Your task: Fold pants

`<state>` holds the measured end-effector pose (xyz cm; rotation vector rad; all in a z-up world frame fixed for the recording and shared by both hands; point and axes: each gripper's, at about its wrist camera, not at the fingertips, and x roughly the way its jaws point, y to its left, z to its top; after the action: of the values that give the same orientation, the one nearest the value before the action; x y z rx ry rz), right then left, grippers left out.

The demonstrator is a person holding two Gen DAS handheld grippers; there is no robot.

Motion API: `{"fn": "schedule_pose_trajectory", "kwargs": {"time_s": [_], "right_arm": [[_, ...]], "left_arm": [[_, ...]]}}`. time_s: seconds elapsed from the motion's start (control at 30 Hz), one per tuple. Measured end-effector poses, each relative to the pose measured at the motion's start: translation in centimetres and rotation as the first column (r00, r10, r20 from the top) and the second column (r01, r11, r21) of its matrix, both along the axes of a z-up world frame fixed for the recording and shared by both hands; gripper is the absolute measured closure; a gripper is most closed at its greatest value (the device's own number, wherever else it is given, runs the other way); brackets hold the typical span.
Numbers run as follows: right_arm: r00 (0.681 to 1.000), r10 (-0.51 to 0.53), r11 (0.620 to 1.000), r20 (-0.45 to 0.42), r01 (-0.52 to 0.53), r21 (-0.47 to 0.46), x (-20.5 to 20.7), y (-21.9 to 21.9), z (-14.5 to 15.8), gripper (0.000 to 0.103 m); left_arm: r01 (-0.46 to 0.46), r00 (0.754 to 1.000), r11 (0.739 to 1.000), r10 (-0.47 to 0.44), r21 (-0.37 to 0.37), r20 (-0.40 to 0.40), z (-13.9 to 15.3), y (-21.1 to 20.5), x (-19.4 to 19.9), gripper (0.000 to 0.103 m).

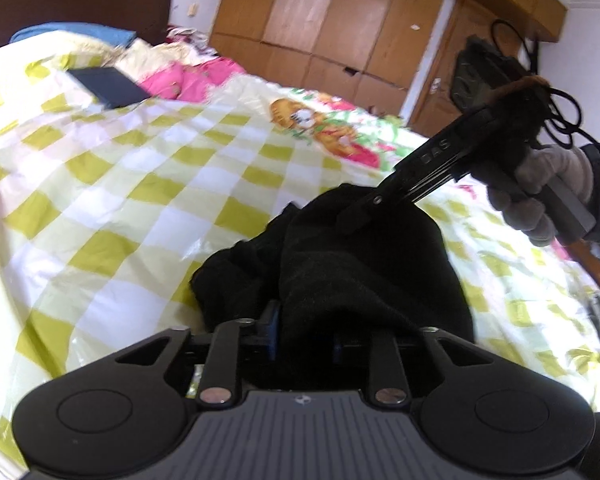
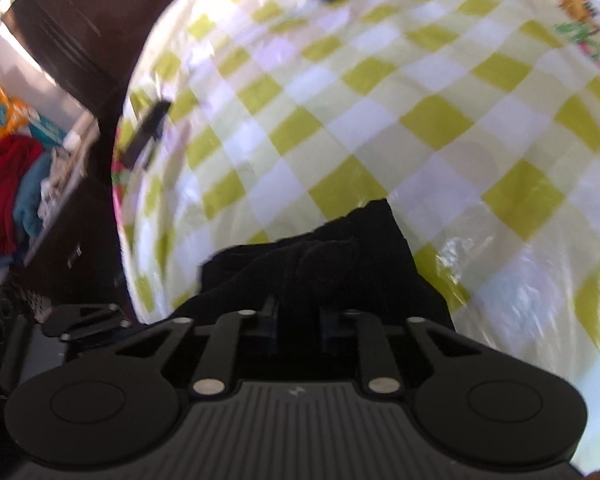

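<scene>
The black pants (image 1: 360,264) lie bunched on a bed with a yellow-and-white checked cover (image 1: 140,200). My left gripper (image 1: 305,332) is shut on a thick fold of the pants, and the cloth drapes over its fingers and hides the tips. From the right, a gloved hand (image 1: 548,184) holds my right gripper (image 1: 356,216), whose tips are sunk into the same bundle. In the right wrist view, my right gripper (image 2: 298,320) is shut on the pants (image 2: 340,252), and one corner of the cloth sticks out onto the checked cover (image 2: 420,120).
A dark flat box (image 1: 108,86) and a pink garment (image 1: 192,78) lie at the far end of the bed. A wooden wardrobe (image 1: 340,20) stands behind. A small dark object (image 2: 146,136) rests near the bed's edge, beside dark furniture holding piled clothes (image 2: 8,184).
</scene>
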<state>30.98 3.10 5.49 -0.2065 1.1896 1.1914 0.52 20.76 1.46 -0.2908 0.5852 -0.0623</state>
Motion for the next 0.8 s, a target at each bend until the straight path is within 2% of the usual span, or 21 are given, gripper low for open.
{"fn": "schedule_pose_trajectory", "kwargs": {"time_s": [0.1,0.27,0.37,0.47,0.57,0.67,0.73,0.8], "right_arm": [[0.996,-0.085,0.994,0.022,0.083,0.068,-1.6,-3.5,3.1,0.087],[0.971,-0.236,0.958,0.02,0.23,0.169,-3.5,-8.2,6.8,0.087],[0.965,-0.262,0.944,0.029,0.25,0.216,-3.5,-8.3,8.3,0.088],[0.966,-0.259,0.939,0.025,0.246,0.24,-2.4,-6.7,8.8,0.088],[0.958,-0.287,0.928,-0.027,0.285,0.239,-0.1,-4.3,6.6,0.088],[0.942,-0.324,0.922,-0.087,0.335,0.193,2.0,-2.0,1.8,0.088],[0.924,-0.369,0.911,-0.1,0.381,0.161,3.3,-1.1,-1.8,0.088],[0.911,-0.399,0.901,-0.1,0.41,0.139,4.2,-0.5,-4.8,0.088]], "left_arm": [[0.048,0.997,0.999,-0.049,0.02,0.054,2.1,-0.8,-0.8,0.068],[0.114,0.981,0.993,-0.119,0.041,0.156,5.8,-1.1,-1.6,0.069],[0.116,0.974,0.993,-0.118,0.018,0.192,7.7,0.4,-0.9,0.069],[0.124,0.972,0.992,-0.117,-0.02,0.206,8.8,2.8,0.2,0.069],[0.106,0.982,0.994,-0.101,-0.026,0.161,7.5,5.4,2.5,0.069],[0.061,0.997,0.993,-0.057,-0.098,0.048,3.7,8.1,5.1,0.069],[0.019,1.0,0.997,-0.021,-0.075,-0.019,1.0,8.6,6.6,0.069],[-0.002,0.999,0.997,-0.001,-0.074,-0.042,-1.1,9.0,7.5,0.069]]}}
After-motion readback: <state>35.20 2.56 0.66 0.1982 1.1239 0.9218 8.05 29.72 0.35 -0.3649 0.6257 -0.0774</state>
